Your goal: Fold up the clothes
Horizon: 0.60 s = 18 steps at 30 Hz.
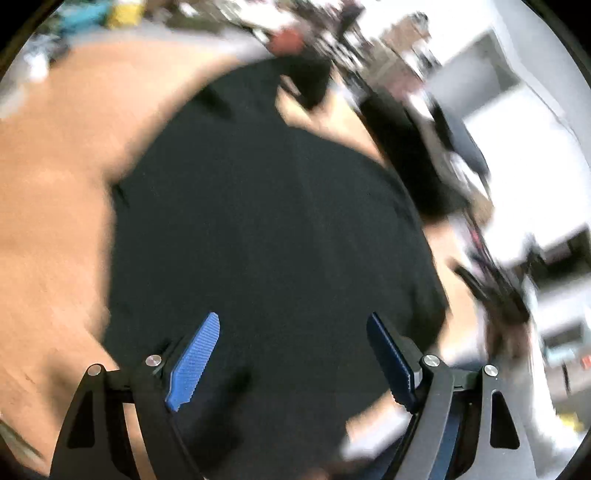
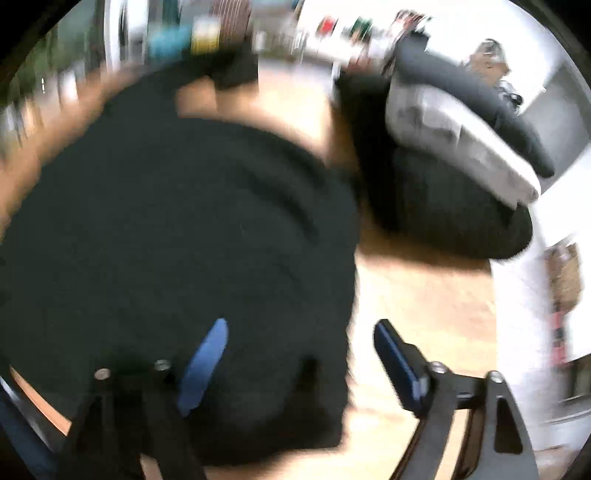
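Left tool [image 1: 293, 360]: blue ribbed pads spread wide, nothing between them, hanging above the cloth.
Right tool [image 2: 301, 363]: pads spread, empty; left pad over cloth, right pad over bare wood.
Black fabric garment [image 1: 258, 206]: lies flat under and ahead of both tools.
Tan wooden worktop [image 1: 55, 184]: bare to the left tool's left.
Pile of dark and grey clothes [image 2: 454, 155]: ahead-right of the right tool, apart from the garment.

Blurred bright room; tan wooden tabletop [image 1: 48, 206], cluttered shelves [image 2: 229, 33] behind.
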Each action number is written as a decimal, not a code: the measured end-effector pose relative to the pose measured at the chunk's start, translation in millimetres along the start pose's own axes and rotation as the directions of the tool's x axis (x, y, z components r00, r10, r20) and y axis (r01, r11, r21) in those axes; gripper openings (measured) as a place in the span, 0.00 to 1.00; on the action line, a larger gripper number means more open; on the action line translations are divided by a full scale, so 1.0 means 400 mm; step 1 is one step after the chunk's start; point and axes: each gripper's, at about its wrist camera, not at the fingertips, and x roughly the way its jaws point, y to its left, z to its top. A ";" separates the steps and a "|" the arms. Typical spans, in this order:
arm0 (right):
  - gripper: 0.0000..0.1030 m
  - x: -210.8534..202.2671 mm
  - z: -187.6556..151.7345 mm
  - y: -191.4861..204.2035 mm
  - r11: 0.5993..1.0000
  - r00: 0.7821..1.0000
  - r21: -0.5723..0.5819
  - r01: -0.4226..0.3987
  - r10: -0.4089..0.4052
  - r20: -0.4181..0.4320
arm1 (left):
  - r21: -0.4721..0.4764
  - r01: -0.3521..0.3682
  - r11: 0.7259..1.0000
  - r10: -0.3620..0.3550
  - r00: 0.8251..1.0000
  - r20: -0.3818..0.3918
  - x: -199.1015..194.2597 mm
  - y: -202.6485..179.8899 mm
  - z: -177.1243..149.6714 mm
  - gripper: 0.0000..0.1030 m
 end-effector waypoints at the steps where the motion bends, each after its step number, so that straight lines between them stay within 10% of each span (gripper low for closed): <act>1: 0.98 -0.027 0.040 0.021 0.994 0.991 0.062 -0.086 0.079 0.108 | -0.032 -0.050 0.998 0.052 0.997 0.059 -0.003 0.021 0.055 0.80; 5: 1.00 0.013 0.154 0.038 0.932 0.925 0.156 -0.327 0.282 0.255 | -0.020 -0.182 0.983 0.183 0.975 0.129 0.055 0.067 0.249 0.80; 10: 1.00 0.007 0.092 0.011 0.824 0.838 0.287 -0.488 0.349 0.420 | 0.047 -0.274 0.961 0.275 0.961 -0.019 0.213 0.102 0.395 0.80; 15: 1.00 0.016 0.067 0.005 0.824 0.797 0.205 -0.528 0.398 0.455 | 0.047 -0.323 0.945 0.326 0.942 -0.080 0.316 0.135 0.453 0.80; 18: 1.00 0.046 0.073 -0.007 0.846 0.831 0.206 -0.492 0.385 0.401 | 0.044 -0.293 0.955 0.295 0.952 -0.081 0.348 0.138 0.465 0.80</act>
